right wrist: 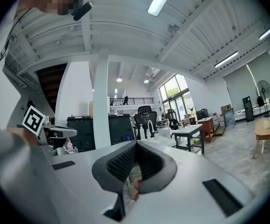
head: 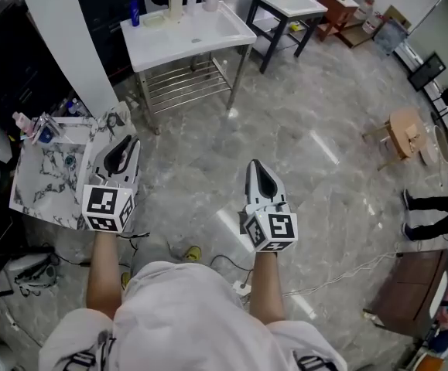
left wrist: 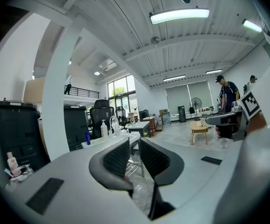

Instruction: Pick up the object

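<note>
No single object stands out as the one to pick up. A small marble-topped table [head: 38, 188] at the left carries a few small bottles and toiletries [head: 34, 126] at its far corner. My left gripper [head: 129, 141] hovers over that table's right edge, jaws a narrow gap apart with nothing between them [left wrist: 135, 149]. My right gripper [head: 257, 165] hangs over the bare floor in the middle, its jaw tips touching and holding nothing [right wrist: 135, 146]. Both point away from me, roughly level.
A white sink table [head: 185, 33] with bottles stands ahead, with a dark desk [head: 285, 6] behind it. A white pillar [head: 65, 45] rises beside the marble table. A wooden stool [head: 405, 134] and a person's legs [head: 432, 207] are at the right. Cables [head: 340, 273] cross the grey marble floor.
</note>
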Action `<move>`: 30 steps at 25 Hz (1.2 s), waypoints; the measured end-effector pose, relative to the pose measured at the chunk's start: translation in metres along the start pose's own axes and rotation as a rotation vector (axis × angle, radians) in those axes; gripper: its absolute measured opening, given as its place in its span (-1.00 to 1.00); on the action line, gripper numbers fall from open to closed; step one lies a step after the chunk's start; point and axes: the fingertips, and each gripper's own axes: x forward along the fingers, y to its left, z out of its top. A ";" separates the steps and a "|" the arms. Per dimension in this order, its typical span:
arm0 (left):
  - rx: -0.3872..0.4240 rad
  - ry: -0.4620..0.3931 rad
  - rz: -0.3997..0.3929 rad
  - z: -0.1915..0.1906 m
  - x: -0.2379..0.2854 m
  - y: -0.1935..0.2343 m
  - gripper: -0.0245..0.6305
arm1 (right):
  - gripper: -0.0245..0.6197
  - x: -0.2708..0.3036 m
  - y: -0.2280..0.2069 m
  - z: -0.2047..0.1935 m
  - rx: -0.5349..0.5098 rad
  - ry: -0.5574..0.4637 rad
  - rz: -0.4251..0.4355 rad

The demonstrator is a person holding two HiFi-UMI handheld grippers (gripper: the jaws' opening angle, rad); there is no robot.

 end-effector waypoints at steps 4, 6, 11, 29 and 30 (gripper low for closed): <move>0.009 -0.017 -0.004 0.013 0.013 -0.011 -0.73 | -0.90 0.004 -0.014 0.008 0.001 -0.010 0.013; 0.011 -0.019 -0.006 0.013 0.018 -0.013 -0.73 | -0.90 0.009 -0.018 0.009 0.001 -0.013 0.018; -0.008 -0.014 0.014 0.004 0.031 0.001 -0.73 | -0.90 0.033 -0.019 0.005 -0.004 -0.007 0.039; -0.040 -0.002 0.040 -0.005 0.179 0.163 -0.70 | -0.90 0.264 0.001 0.018 -0.026 0.004 0.094; -0.043 -0.001 0.038 -0.005 0.191 0.174 -0.70 | -0.90 0.282 0.003 0.019 -0.029 0.010 0.096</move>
